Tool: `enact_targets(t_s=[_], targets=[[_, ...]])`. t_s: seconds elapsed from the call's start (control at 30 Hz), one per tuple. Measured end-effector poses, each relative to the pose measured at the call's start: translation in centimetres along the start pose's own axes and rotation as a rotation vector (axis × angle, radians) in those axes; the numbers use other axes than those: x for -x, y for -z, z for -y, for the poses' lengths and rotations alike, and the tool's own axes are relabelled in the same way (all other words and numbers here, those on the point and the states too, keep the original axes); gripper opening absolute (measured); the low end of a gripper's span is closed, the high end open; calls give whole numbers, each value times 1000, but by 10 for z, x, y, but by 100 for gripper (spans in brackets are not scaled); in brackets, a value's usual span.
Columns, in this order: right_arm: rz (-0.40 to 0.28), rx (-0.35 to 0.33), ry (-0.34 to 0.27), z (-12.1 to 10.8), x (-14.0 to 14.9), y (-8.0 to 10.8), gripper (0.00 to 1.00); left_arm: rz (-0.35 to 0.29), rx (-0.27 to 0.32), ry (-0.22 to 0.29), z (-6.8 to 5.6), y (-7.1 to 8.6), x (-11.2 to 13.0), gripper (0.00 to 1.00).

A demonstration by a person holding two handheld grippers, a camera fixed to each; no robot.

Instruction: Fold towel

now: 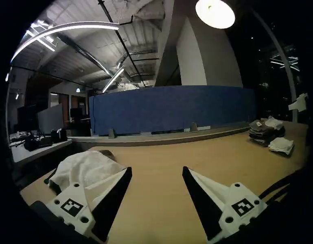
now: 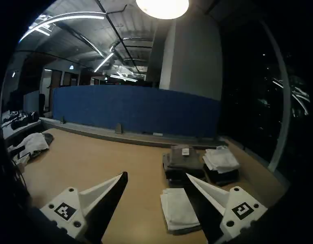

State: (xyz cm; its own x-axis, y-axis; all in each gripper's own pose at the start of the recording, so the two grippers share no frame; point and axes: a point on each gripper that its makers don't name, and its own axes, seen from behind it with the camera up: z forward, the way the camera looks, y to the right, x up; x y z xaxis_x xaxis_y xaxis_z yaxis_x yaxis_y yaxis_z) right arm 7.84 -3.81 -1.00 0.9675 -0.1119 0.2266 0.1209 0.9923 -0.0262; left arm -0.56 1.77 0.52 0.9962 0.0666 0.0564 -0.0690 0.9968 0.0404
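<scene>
In the left gripper view, a crumpled white towel [image 1: 85, 168] lay in a heap on the far-left part of the wooden table [image 1: 164, 162], partly hidden behind the left finger of the left hand-held gripper [image 1: 156, 168]. That gripper was released, its two fingers spread wide with bare tabletop between them and nothing in its grasp. Beyond it a blue partition [image 1: 172, 107] ran along the back edge of the table. Off to the right sat a pile of folded cloths [image 1: 265, 128], with a folded white towel [image 1: 281, 144] just beside it on the near side. In the right gripper view, the crumpled white towel [image 2: 32, 144] showed at the far left edge of the table [image 2: 99, 162], well apart from the right hand-held gripper [image 2: 156, 175]. This gripper was likewise released, fingers wide apart and holding nothing. Between its fingers, close to the right one and partly covered by it, lay the folded white towel [image 2: 178, 209], flat on the table. Just behind that stood the pile of folded cloths [image 2: 182, 160], grey and dark pieces side by side with white ones on top at the right.
</scene>
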Motion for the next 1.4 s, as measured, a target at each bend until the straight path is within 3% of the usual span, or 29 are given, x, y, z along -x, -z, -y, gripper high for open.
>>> enact_targets(t_s=[0.37,0.67,0.87,1.4], targets=[[-6,2,-3,-1,-2,-1,100,-31,13,14,2,-1,-5,92],[-14,16,-18,-8,-3,1,100,-55,-2,71,17,3,-3,92],[-23,23,-33,-15,-3,3,100,-53,-13,70,19,4,-2,92],[-122,3,-96,-42,-13,3,100,-53,-14,70,18,5,-4,94]])
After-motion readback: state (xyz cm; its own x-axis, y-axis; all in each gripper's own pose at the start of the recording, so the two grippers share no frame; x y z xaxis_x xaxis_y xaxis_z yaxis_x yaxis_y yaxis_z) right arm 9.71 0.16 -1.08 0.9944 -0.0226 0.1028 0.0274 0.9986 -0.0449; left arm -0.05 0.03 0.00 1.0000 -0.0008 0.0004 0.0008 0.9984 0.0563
